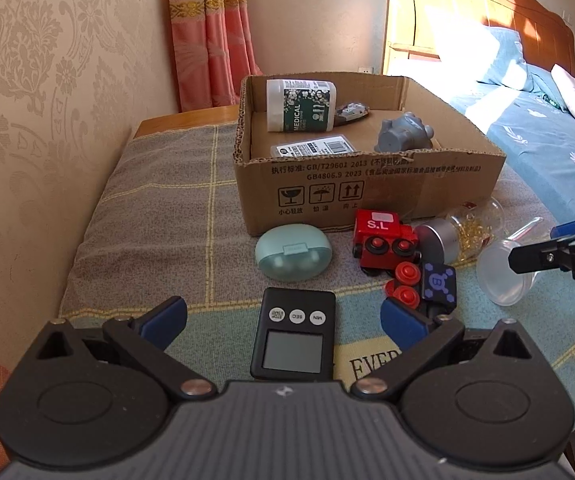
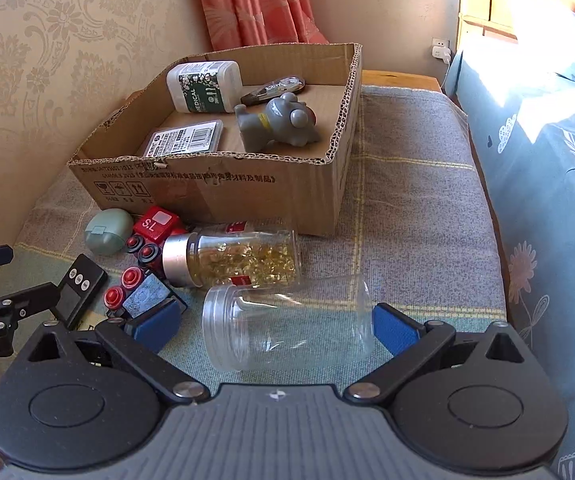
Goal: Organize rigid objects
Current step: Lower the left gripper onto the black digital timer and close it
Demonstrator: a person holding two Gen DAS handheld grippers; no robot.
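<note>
Both grippers gaped empty: the left gripper (image 1: 283,316) had the black timer (image 1: 293,334) lengthwise at twelve o'clock, the right gripper (image 2: 275,326) straddled the clear jar (image 2: 287,322) lying crosswise.

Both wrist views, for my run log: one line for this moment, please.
left tool: open, timer between fingers | right tool: open, straddling empty jar | box: four items in
</note>
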